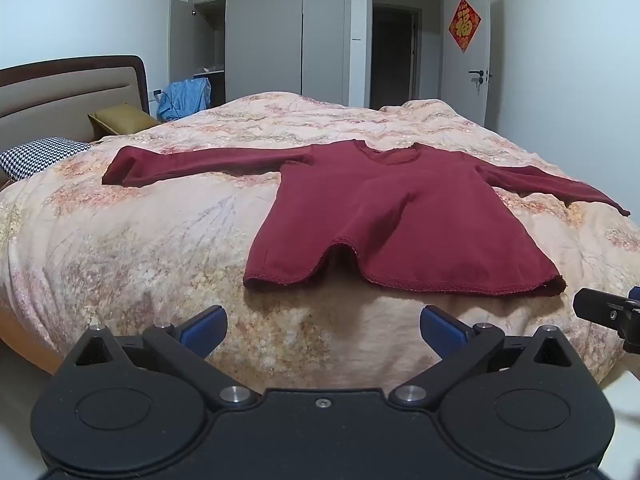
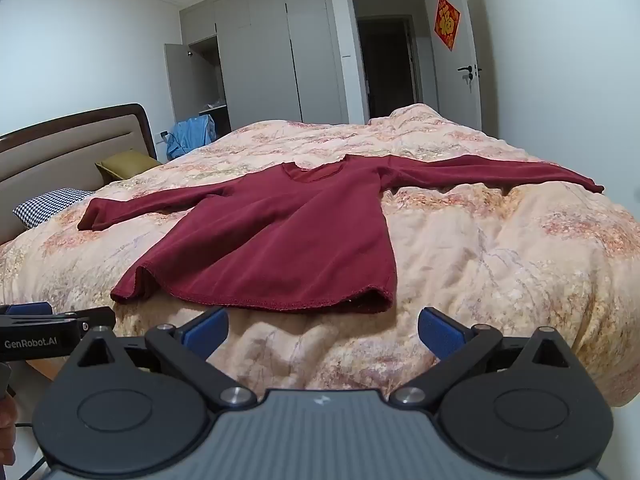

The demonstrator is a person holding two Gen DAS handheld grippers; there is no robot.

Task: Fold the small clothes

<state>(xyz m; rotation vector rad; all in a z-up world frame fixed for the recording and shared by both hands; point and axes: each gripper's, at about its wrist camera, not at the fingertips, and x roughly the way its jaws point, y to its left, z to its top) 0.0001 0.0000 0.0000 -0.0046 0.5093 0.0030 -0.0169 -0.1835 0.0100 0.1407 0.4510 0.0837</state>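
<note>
With my left gripper (image 1: 323, 330) and right gripper (image 2: 323, 332) both spread wide, holding nothing, just short of the hem of the maroon shirt (image 1: 404, 216) laid flat on the quilt (image 1: 160, 240), I risk pinching quilt along with hem.

A bedroom in a home. A wide bed (image 1: 120, 240) fills most of both views, covered by a peach floral quilt (image 2: 480, 260), with a padded headboard (image 1: 60, 92) framed in dark wood at the left. Two pillows lie near it, one houndstooth (image 1: 40, 156), one olive (image 1: 120, 119). Along the far wall stands a built-in grey wardrobe (image 1: 280, 40), one door ajar. Beside it is a dark open doorway (image 1: 394, 56), and a white door (image 1: 468, 60) carrying a red diamond-shaped decoration (image 1: 464, 24). Something blue (image 1: 184, 98), possibly clothing, is heaped by the wardrobe.
</note>
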